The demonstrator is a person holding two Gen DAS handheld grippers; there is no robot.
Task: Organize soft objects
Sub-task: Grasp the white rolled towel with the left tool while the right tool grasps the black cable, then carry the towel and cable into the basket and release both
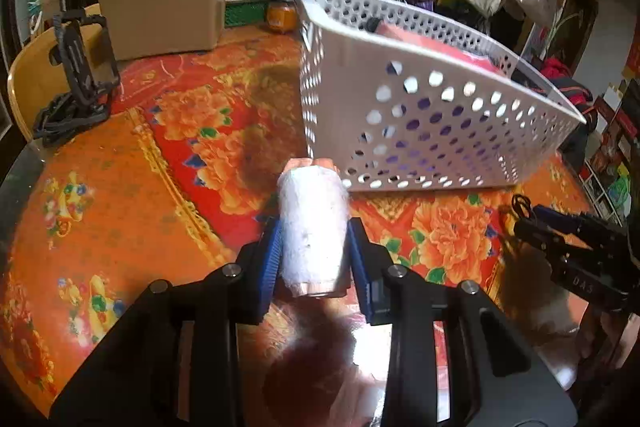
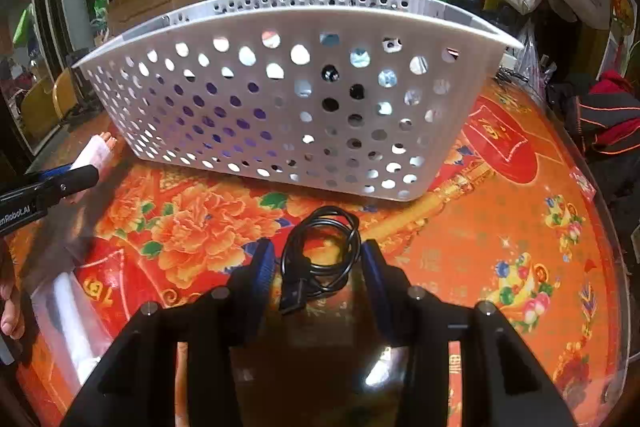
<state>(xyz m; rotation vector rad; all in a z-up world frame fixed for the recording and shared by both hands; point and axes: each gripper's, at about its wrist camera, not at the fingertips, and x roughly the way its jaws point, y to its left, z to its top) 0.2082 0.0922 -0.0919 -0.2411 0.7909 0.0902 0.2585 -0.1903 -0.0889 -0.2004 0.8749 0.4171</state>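
Blue ribbed pads of my left gripper (image 1: 313, 259) press on both sides of a white fuzzy roll with pinkish ends (image 1: 311, 227), so I am gripping it firmly. Its long axis runs straight ahead along my fingers, toward the white perforated plastic basket (image 1: 400, 131). That basket stands just beyond the roll's far tip and slightly right of it, on the red and orange floral tablecloth (image 1: 160, 155), its rim higher than the roll. Something red shows inside, though I cannot identify it. My right gripper appears well to the right of the roll.

On the right wrist view, my right gripper (image 2: 318, 263) brackets a coiled black cable with a plug (image 2: 320, 251). Both pads sit beside the coil with gaps showing, so I judge it loose, not clamped. Whether the cable lies on the cloth, I cannot tell. Directly ahead is the basket's broad wall, near the coil. My left hand seems likelier to drop first.
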